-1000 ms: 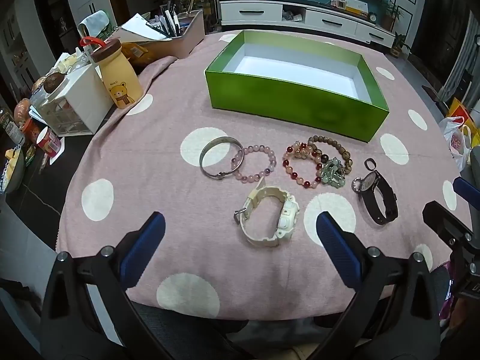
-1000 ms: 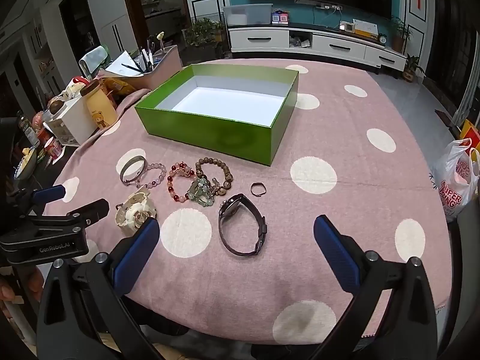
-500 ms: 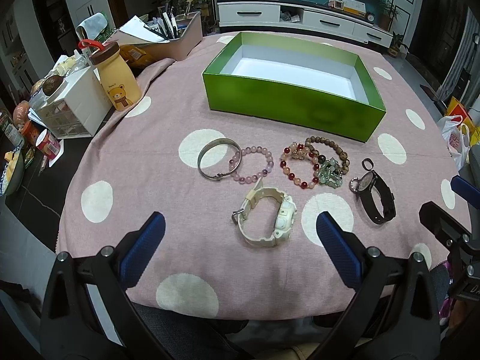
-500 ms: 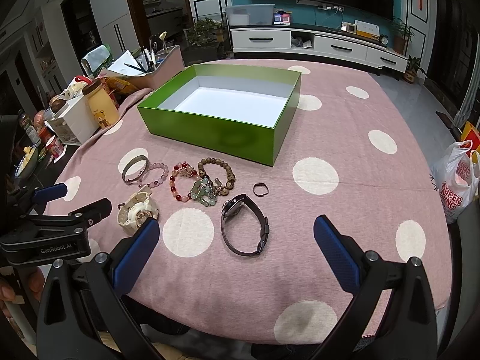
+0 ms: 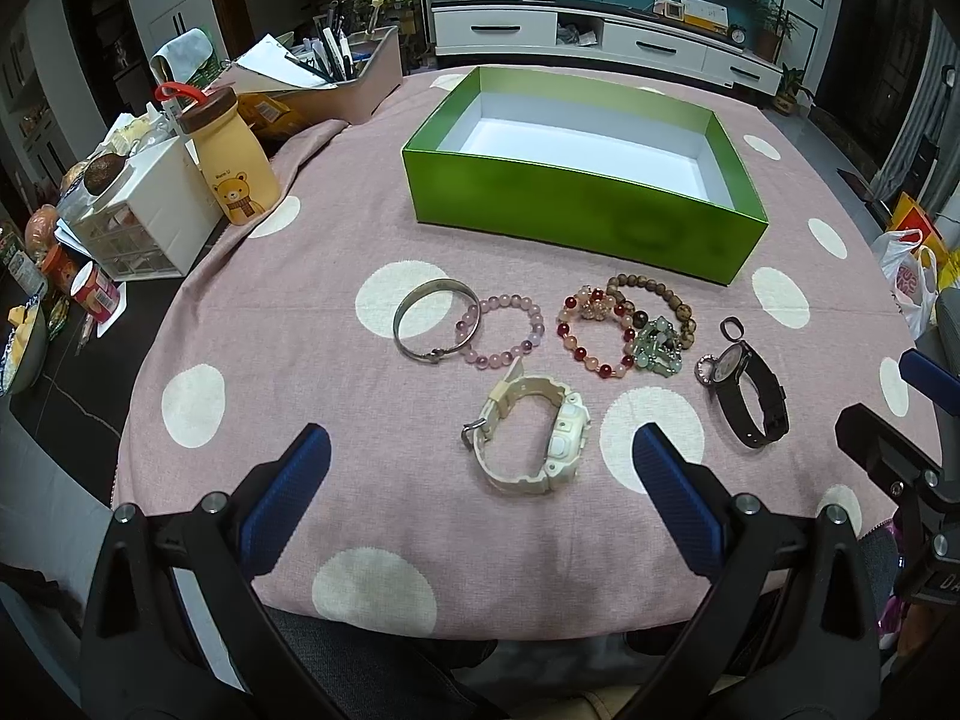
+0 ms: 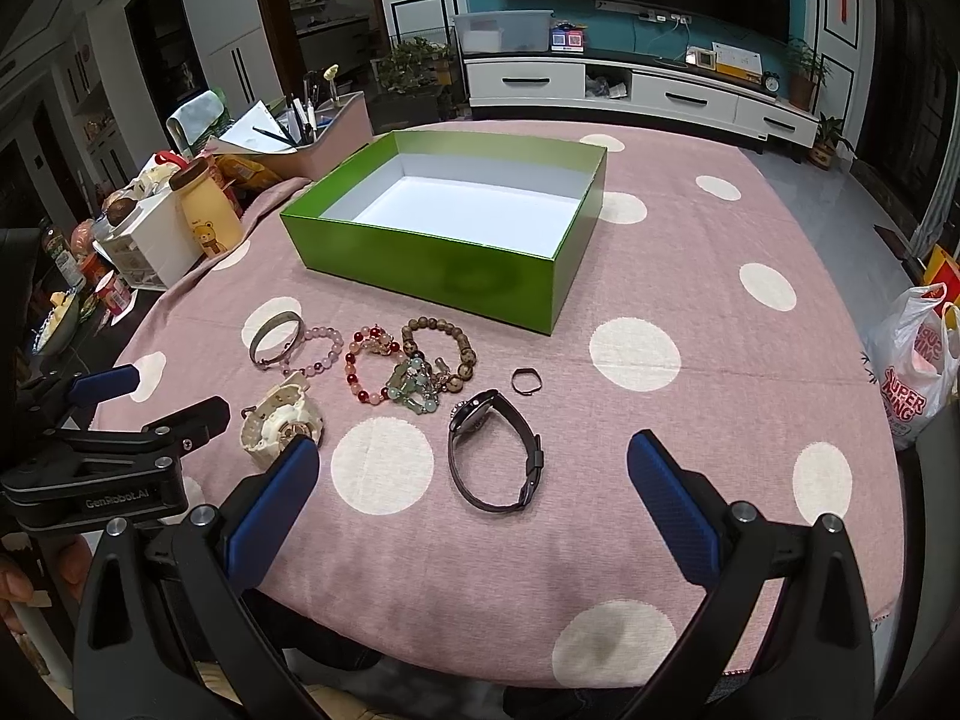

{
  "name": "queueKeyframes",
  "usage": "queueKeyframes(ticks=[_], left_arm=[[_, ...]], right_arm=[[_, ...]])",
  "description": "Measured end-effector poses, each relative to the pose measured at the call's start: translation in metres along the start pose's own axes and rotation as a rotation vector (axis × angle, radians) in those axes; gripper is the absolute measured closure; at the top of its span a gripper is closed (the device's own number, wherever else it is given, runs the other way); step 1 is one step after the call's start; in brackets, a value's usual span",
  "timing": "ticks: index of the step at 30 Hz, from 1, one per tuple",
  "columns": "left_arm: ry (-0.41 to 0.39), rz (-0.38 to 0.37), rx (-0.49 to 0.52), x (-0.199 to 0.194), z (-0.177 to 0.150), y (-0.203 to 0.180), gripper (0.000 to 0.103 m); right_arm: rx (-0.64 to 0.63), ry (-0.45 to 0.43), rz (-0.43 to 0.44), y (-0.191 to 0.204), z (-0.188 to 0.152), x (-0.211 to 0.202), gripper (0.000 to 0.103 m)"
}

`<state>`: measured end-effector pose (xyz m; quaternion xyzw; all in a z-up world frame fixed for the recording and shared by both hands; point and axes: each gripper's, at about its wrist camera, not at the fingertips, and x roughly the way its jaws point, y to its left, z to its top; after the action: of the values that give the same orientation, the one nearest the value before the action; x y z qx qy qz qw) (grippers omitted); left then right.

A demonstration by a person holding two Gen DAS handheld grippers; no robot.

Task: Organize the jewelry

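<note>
An empty green box (image 5: pixel 576 204) (image 6: pixel 420 276) stands on the pink dotted tablecloth. In front of it lie a silver bangle (image 5: pixel 436 329), a pink bead bracelet (image 5: pixel 503 339), a red bead bracelet (image 5: pixel 591 330), a brown bead bracelet (image 5: pixel 657 303), a green bead piece (image 5: pixel 657 354), a small dark ring (image 6: pixel 526 381), a cream watch (image 5: pixel 531 435) (image 6: pixel 279 420) and a black watch (image 5: pixel 747 399) (image 6: pixel 495 450). My left gripper (image 5: pixel 480 480) is open and empty, just short of the cream watch. My right gripper (image 6: pixel 468 483) is open and empty, near the black watch.
At the left stand a yellow bear bottle (image 5: pixel 234 162), a white drawer unit (image 5: pixel 150 210) and a pen tray (image 5: pixel 336 84). A plastic bag (image 6: pixel 915 366) hangs off the table's right side. The table edge is close below both grippers.
Both grippers have moved slightly forward toward the jewelry. Nothing on the table has moved.
</note>
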<state>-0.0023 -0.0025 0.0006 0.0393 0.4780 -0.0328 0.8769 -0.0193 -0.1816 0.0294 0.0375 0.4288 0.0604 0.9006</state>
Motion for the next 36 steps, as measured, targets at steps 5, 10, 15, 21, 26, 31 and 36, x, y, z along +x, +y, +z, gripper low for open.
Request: queueKeyframes(ticks=[5, 10, 15, 21, 26, 31, 36], left_arm=[[0.001, -0.002, 0.001, -0.0001, 0.0006, -0.0005, 0.002], [0.001, -0.002, 0.002, -0.0001, 0.0002, -0.0017, 0.002], [0.002, -0.004, 0.006, 0.0005, -0.0011, -0.0033, 0.002], [0.002, -0.005, 0.005, 0.0005, -0.0012, -0.0034, 0.002], [0.002, -0.010, 0.010, 0.0013, -0.0027, -0.0066, 0.002], [0.002, -0.013, 0.013, 0.0011, -0.0030, -0.0069, 0.002], [0.006, -0.016, 0.016, 0.0015, -0.0032, -0.0065, 0.002]], right_arm=[[0.000, 0.000, 0.000, 0.0002, -0.0010, 0.0000, 0.001], [-0.001, 0.000, 0.001, 0.0014, -0.0006, -0.0011, 0.001], [0.000, 0.002, 0.004, 0.0032, 0.0006, -0.0053, 0.001], [0.002, 0.002, 0.002, 0.0006, -0.0024, 0.0009, 0.001], [0.004, 0.002, 0.003, 0.0011, -0.0032, 0.0005, 0.001], [0.004, 0.000, 0.008, 0.0001, -0.0030, -0.0003, 0.001], [0.011, 0.004, 0.009, -0.0017, -0.0026, 0.0003, 0.001]])
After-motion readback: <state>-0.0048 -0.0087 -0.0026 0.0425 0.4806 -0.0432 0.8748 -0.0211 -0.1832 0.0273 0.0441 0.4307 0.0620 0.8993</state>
